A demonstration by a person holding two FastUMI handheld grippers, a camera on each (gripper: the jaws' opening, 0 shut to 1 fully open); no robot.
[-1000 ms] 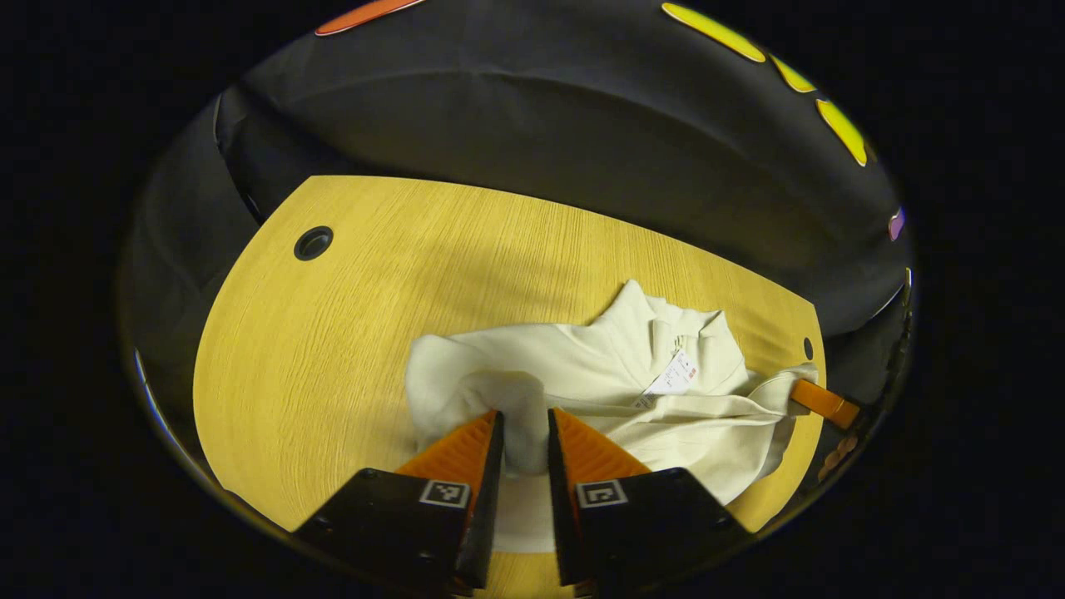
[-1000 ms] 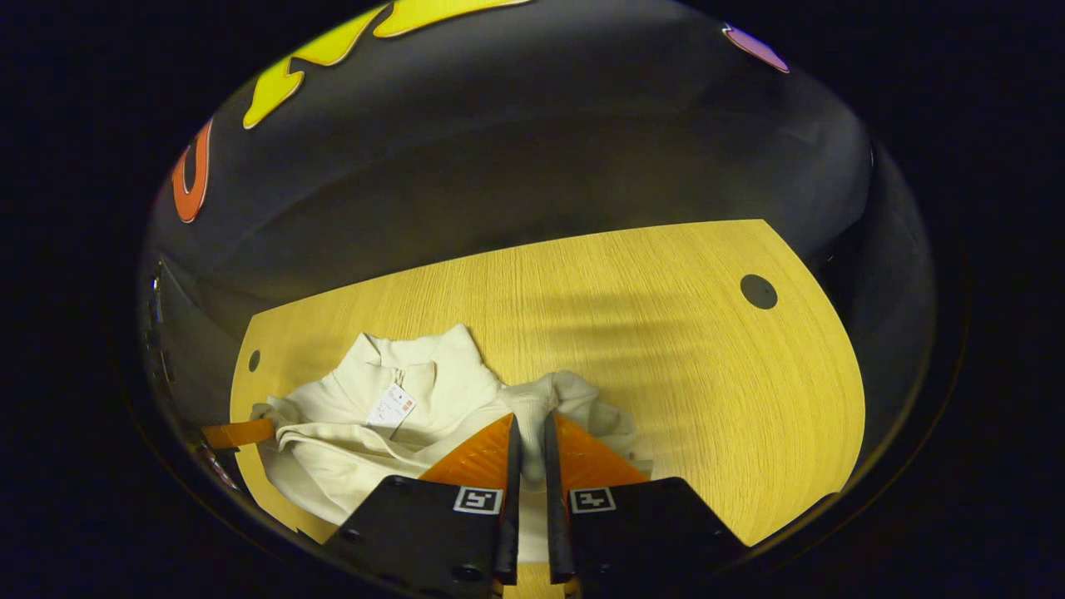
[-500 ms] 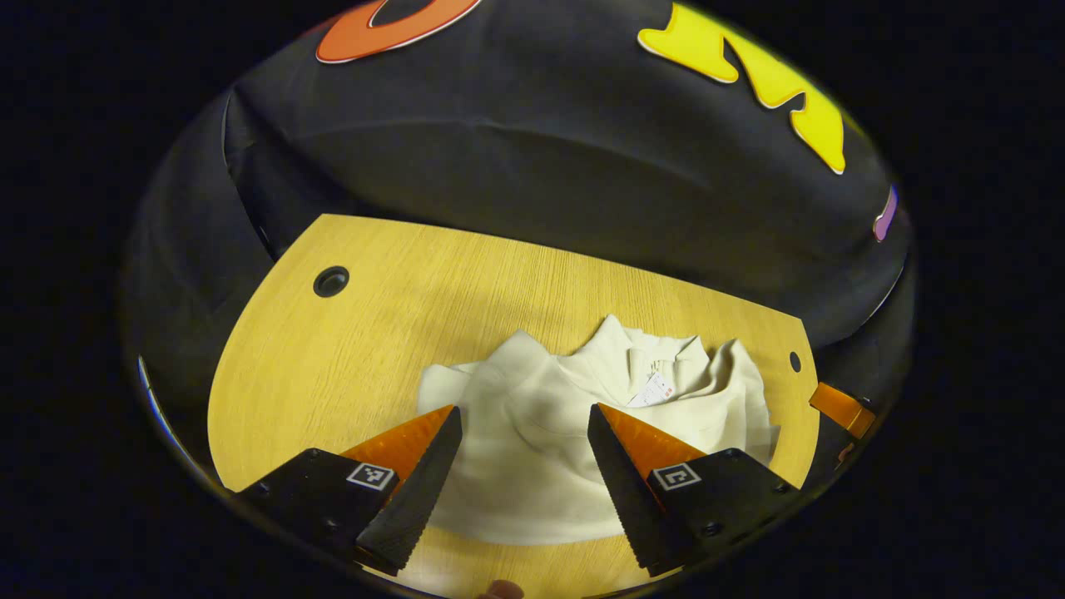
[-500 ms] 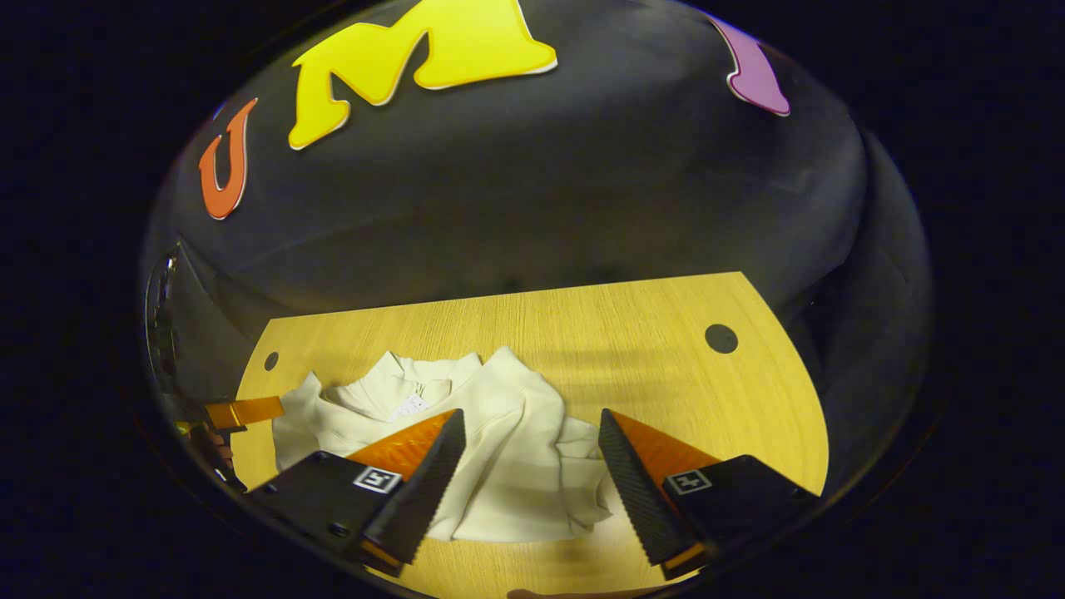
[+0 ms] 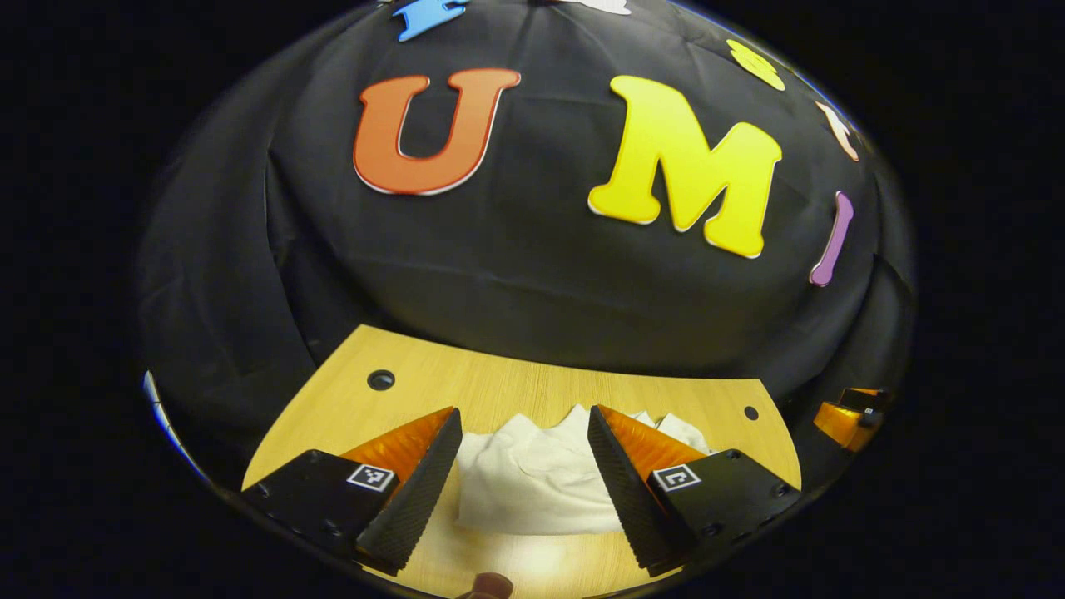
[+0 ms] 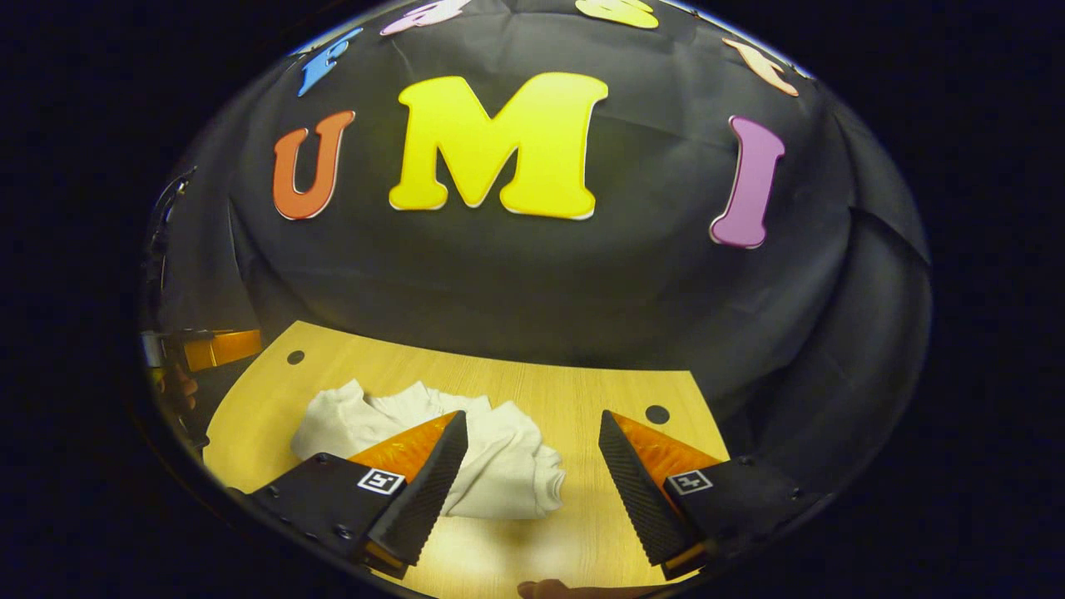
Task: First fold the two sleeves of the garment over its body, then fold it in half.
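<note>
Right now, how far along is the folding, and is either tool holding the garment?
The garment lies on the wooden table as a compact folded bundle, so the sleeve folds and the half fold look done, though its edges are rumpled. Nothing is in hand: the left tool and right tool are both open above it. Left, at most, is tidying.
</note>
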